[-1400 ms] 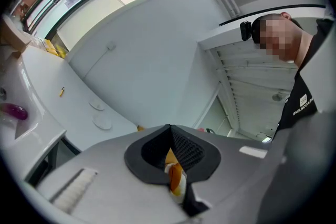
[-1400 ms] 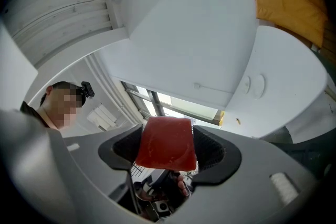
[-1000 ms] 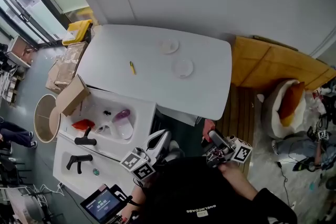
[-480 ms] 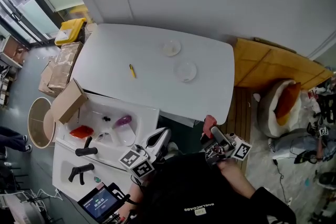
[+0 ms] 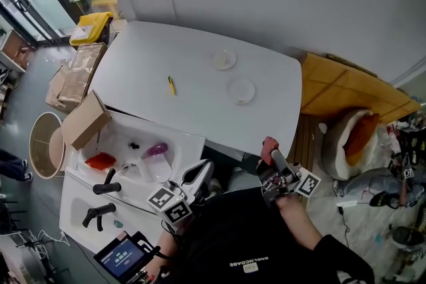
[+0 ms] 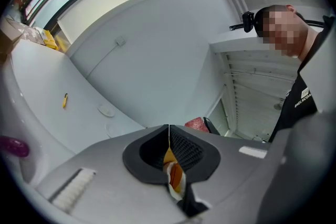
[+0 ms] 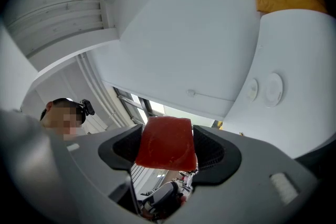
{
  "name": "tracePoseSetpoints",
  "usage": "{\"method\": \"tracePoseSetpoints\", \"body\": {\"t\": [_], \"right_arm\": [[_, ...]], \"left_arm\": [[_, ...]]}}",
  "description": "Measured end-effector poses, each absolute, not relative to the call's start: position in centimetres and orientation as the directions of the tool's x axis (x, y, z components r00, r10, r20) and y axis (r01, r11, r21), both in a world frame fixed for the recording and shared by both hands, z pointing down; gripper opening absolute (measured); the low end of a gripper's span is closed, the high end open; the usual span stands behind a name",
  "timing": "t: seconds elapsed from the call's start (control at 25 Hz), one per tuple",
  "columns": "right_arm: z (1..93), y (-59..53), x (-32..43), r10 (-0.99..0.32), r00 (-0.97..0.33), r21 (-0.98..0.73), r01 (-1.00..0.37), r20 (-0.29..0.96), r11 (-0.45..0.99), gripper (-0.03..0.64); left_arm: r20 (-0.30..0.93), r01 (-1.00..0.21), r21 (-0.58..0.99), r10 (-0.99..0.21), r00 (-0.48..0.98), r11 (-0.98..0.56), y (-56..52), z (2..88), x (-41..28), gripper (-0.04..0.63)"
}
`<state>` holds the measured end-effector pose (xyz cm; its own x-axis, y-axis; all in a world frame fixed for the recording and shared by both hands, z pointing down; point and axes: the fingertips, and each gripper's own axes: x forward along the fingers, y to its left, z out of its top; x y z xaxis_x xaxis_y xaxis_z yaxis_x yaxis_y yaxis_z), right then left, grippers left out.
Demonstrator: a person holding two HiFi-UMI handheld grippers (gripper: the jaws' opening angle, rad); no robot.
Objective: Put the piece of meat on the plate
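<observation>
**Meat clamped in the right gripper, plates well apart on the table**

The right gripper [image 7: 167, 148] was clamped on the piece of meat [image 7: 166, 143]. The meat was a red block that filled the space between the two pads and stood out above them. In the head view this gripper was held up just off the near edge of the white table [image 5: 146, 70], with the meat at its tip. The left gripper [image 6: 168, 136] had its jaws together, with the pads meeting at the tip. An orange and white patch showed in the gap lower down, and it could not be identified. Both grippers were close in front of the person's body.

On the table two small plates lay near each other and well apart from the meat: the nearer plate [image 5: 241, 90] and the farther plate [image 5: 224, 60]. A yellow pen [image 5: 172, 85] lay to the left of them.
</observation>
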<state>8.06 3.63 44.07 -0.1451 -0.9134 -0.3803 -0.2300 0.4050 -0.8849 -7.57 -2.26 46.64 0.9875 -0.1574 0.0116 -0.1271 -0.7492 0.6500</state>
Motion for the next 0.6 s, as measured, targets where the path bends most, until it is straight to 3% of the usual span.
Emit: {"method": "tracePoseSetpoints", "body": {"t": [0.6], "right_arm": [[45.5,-6.0,15.9,-0.931,-0.242,-0.875,-0.341,-0.272,0.344,0.302]], "left_arm": [[0.066,-0.272,0.665,-0.308,0.949,-0.696,-8.0,46.7,-6.9,0.031]]}}
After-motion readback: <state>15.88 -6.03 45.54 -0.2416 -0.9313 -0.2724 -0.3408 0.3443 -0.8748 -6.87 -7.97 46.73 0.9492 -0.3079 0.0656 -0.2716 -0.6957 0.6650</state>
